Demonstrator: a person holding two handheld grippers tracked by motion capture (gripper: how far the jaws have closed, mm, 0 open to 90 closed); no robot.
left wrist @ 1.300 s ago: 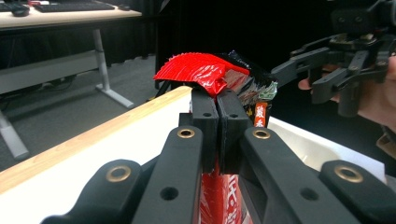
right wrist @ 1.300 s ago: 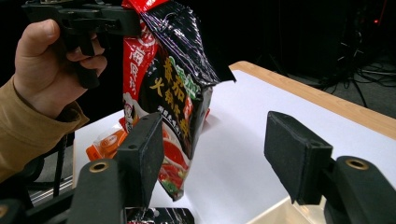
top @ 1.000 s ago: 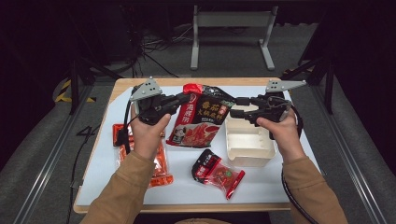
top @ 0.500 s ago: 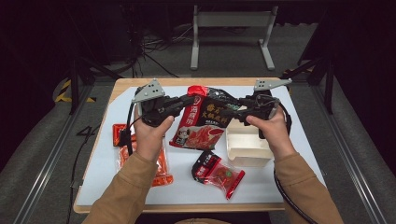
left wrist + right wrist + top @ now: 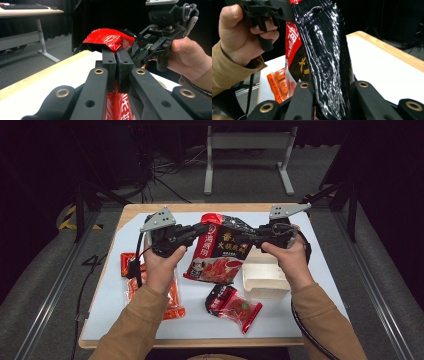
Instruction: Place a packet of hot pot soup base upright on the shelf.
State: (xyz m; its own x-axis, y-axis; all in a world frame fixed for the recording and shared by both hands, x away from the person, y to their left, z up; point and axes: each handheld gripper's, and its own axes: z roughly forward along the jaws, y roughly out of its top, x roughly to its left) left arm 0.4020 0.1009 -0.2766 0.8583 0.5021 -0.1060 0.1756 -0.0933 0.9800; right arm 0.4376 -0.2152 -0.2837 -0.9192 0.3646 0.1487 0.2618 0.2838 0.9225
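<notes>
On the far left of the desk (image 5: 115, 320) I see an orange snack packet (image 5: 172, 300) lying flat, partly under my left forearm. My left gripper (image 5: 197, 231) has its jaws clamped tight on the red top corner of the big red-and-black pouch (image 5: 220, 252) (in the left gripper view the two pads nearly meet, the red film pinched between them). The pouch hangs lifted above the white desk surface, stretched between both grippers. Below it lies a small red sachet (image 5: 232, 304), apart from the pouch. My right gripper (image 5: 250, 238) has just been closing its jaws, and the pouch's black glossy edge sits between them, gripped. Just beneath my right hand (image 5: 285, 257) stands a pale open box (image 5: 265, 277).
</notes>
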